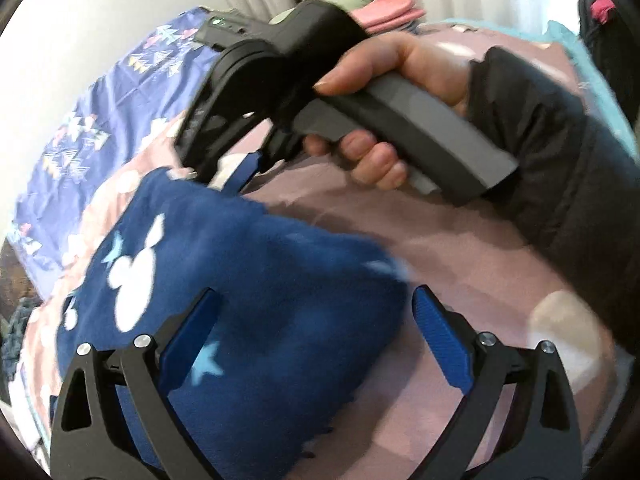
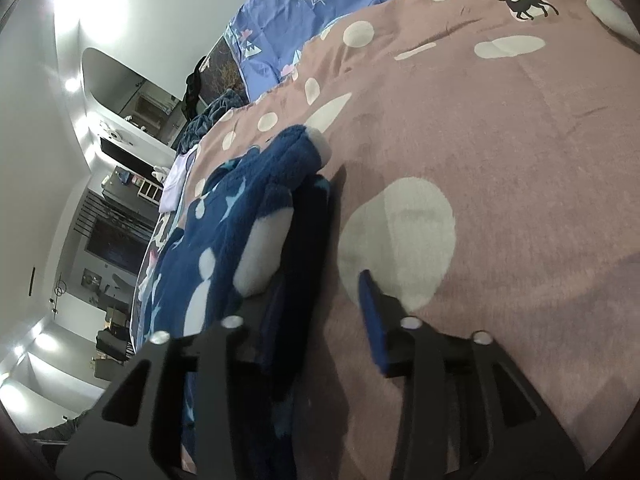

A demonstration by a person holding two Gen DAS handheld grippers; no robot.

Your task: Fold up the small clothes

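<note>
The dark blue fleece garment (image 1: 248, 300) lies on the pink bedspread (image 1: 460, 248), and everything hinges on how it sits against the two grippers. The left gripper (image 1: 316, 320) hangs right over it, jaws spread wide and holding nothing, with one blue finger (image 1: 192, 332) above the fleece and the other out over bare bedspread, so the garment's edge runs between them. The right gripper (image 2: 320, 292) comes in low from the garment's far side; its jaws are also apart and nothing is pinched, with one finger (image 2: 374, 320) over the bedspread just beside the garment's thick edge and the other lost against the dark cloth. The left looks nearer to a grab. The garment (image 2: 240, 232) is plush, printed with white mouse-head shapes and pale blue stars, bunched in thick layers rather than flat.
</note>
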